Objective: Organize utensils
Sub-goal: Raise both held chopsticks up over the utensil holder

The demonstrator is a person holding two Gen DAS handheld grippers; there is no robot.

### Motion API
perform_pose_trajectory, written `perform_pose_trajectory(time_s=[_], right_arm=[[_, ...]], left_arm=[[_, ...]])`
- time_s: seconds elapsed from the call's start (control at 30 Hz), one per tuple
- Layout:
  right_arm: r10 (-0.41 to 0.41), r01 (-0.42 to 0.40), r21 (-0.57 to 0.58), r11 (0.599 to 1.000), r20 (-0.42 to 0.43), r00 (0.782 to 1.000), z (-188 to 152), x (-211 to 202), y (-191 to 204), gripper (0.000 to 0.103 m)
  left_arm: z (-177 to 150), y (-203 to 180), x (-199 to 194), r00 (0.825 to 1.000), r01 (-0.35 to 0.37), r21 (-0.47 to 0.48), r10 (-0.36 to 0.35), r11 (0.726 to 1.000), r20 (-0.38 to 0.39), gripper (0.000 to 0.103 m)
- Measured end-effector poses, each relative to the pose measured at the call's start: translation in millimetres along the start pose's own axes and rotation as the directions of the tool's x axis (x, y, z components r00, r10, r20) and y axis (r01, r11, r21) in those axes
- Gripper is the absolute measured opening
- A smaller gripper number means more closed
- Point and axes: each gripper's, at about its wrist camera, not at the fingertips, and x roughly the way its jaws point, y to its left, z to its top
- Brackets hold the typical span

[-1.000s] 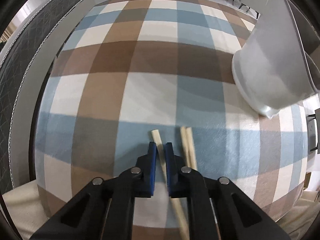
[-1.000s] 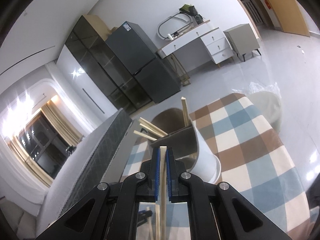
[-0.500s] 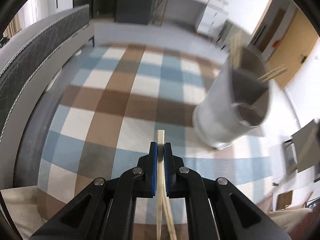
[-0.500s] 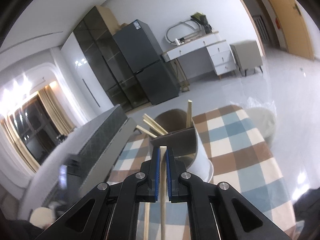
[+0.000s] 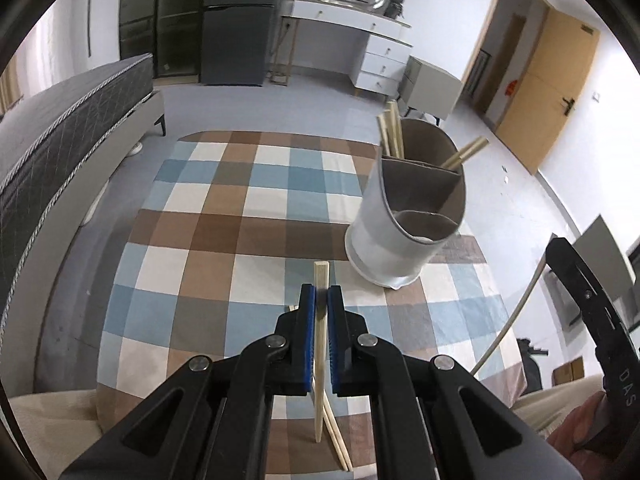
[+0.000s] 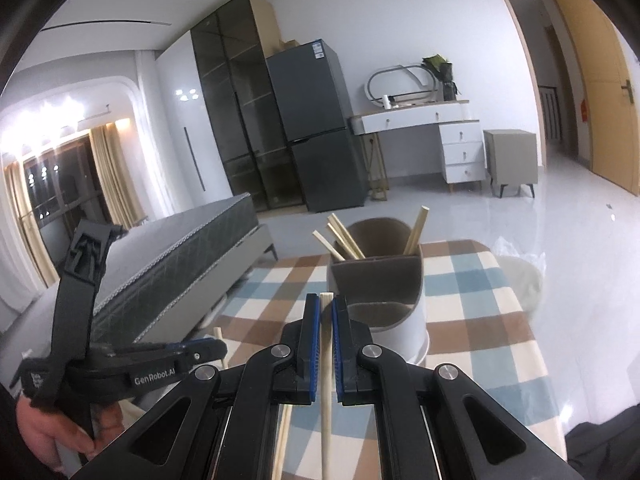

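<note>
Lifting off the checked tablecloth (image 5: 208, 240), the left gripper (image 5: 321, 300) is now clamped on one chopstick (image 5: 320, 344), raised toward the divided utensil holder (image 5: 404, 236). The right gripper (image 6: 326, 312) also pinches a chopstick (image 6: 326, 400). Both look ready for dropping in.

Checked cloth (image 5: 208, 240) lies bare ahead and left of me. Utensil holder (image 5: 404, 236) stands right-ahead, chopsticks (image 5: 390, 132) jutting from its back compartment.

A checked cloth (image 5: 248, 216) covers the table. Beyond its far edge stand a fridge (image 6: 316, 128), a white desk (image 6: 432, 124), a grey cabinet (image 6: 510, 156); a bed (image 5: 60, 136) lies along its left edge.
</note>
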Motion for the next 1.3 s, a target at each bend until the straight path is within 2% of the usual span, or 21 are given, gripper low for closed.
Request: perform_pose_trajectory(time_s=[0.23,0.4,0.57,0.63,0.87,1.0,1.2,1.3], right_arm=[[-0.025,0.025,0.014,1.0,0.0,1.0,0,-2,-6,0.005],[-0.027,0.026,0.024,0.999,0.011,1.0,4,-2,-9,0.005],[-0.024,0.022,0.04,0.999,0.054,0.998,23,-5,-14,0.005],[-0.024,0.021,0.033,0.999,0.079,0.997,37,-5,-16,0.005],[-0.025,0.04,-0.092,0.995,0.161,0.987,96,0,-21,0.005],[-0.017,0.051,-0.167,0.985,0.198,0.98,132,12,-22,0.005],[0.031,0.035,-0.272,0.962,0.235,0.971,168,41,-10,0.005],[0.064,0.02,-0.316,0.948,0.251,0.966,177,58,-3,0.005]], left_arm=[[6,-11,-7,0.999,0.026,0.066,-0.024,0.997,-0.024,0.001],[14,-13,-13,0.997,0.068,0.061,-0.065,0.996,-0.042,0.001],[33,-20,-28,0.993,0.117,0.034,-0.116,0.993,-0.013,0.001],[47,-20,-37,0.987,0.163,0.0,-0.163,0.987,0.011,0.001],[106,-22,-58,0.966,0.242,-0.078,-0.232,0.967,0.115,0.001],[143,-17,-65,0.942,0.288,-0.119,-0.258,0.95,0.216,0.001],[177,-9,-44,0.919,0.338,-0.171,-0.285,0.925,0.274,0.001],[183,-4,-27,0.918,0.343,-0.185,-0.286,0.921,0.276,0.001]])
